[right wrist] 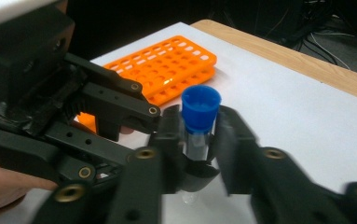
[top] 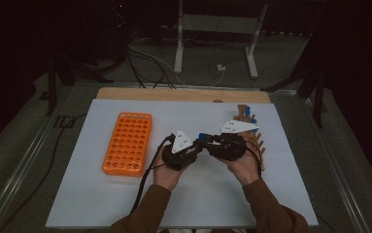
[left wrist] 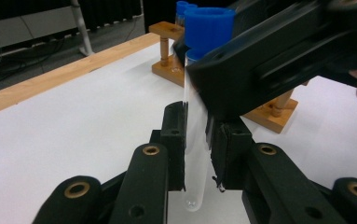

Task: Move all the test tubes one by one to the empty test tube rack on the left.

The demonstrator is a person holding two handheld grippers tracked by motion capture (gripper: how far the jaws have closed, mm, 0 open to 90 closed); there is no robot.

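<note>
A clear test tube (left wrist: 195, 158) with a blue cap (right wrist: 201, 109) stands upright between both grippers above the middle of the white mat. My left gripper (left wrist: 195, 140) is shut on the tube's lower half, and the rounded bottom pokes out below its pads. My right gripper (right wrist: 199, 135) comes in from the opposite side, its jaws flanking the tube just under the cap with a thin gap on each side. In the high view the left gripper (top: 198, 145) and the right gripper (top: 204, 140) meet tip to tip, each held in a hand.
An orange tube rack (top: 127, 143) with empty holes lies on the left of the white mat (top: 125, 204). A wooden rack (top: 252, 138) holding blue-capped tubes stands behind the right hand. Cables trail from both grippers toward the front edge.
</note>
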